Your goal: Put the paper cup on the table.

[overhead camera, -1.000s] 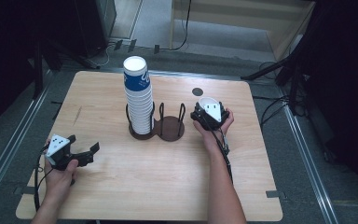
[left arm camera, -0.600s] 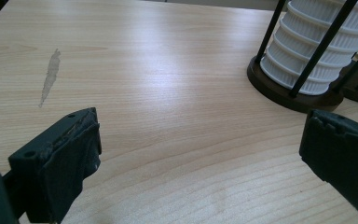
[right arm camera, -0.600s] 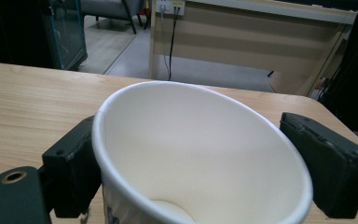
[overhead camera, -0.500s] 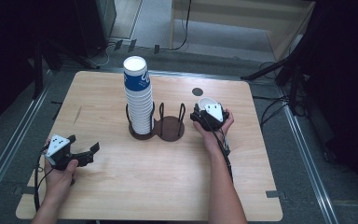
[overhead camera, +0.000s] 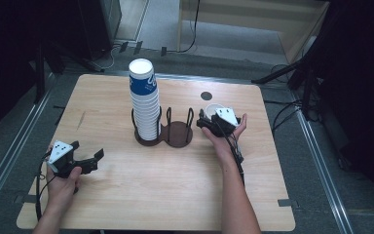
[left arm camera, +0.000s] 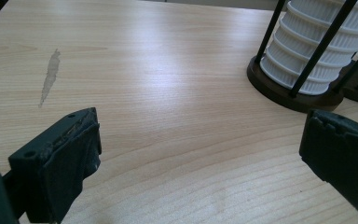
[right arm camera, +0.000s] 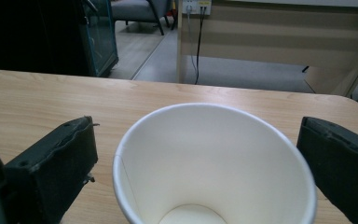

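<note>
Both pairs of black jaws stand apart. Those of the right gripper (overhead camera: 208,122) have just been opening, and a white paper cup (right arm camera: 214,163) stands between them untouched, with a gap on each side. The left gripper (overhead camera: 85,153), released, holds nothing over bare wood.

The light wooden table (overhead camera: 175,195) carries everything. At its middle, the high view shows a tall stack of white ribbed paper cups (overhead camera: 145,105), the top one printed blue, standing in the left ring of a dark brown two-ring wire cup holder (overhead camera: 165,132); the right ring is vacant. The single cup sits just right of the holder, largely hidden under the right gripper in that view. The right gripper view looks into its round mouth: it stands upright, opening upward. The left gripper view adds a grey scuff (left arm camera: 50,77) on the wood.
</note>
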A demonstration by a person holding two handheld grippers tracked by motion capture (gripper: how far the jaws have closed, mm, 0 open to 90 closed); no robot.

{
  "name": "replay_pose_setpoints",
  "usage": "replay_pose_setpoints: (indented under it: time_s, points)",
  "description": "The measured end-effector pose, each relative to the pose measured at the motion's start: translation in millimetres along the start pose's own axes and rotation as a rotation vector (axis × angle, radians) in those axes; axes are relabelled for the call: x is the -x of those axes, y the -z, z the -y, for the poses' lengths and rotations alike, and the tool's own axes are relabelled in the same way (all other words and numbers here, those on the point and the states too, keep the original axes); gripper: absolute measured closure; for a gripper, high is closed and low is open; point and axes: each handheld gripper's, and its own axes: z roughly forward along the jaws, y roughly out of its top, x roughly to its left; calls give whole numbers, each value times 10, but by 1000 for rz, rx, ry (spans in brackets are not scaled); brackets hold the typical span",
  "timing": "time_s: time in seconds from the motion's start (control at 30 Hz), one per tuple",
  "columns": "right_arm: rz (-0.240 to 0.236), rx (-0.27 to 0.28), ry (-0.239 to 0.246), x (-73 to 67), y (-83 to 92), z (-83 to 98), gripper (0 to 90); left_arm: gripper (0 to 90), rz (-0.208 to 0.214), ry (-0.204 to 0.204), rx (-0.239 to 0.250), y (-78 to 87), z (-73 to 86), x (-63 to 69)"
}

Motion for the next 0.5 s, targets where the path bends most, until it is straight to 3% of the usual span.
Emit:
replay_pose_setpoints:
  time_s: [0.5]
  points:
    - [-12,49,3,110,325,-149,0,0,-3,-3,2,-1,0,1]
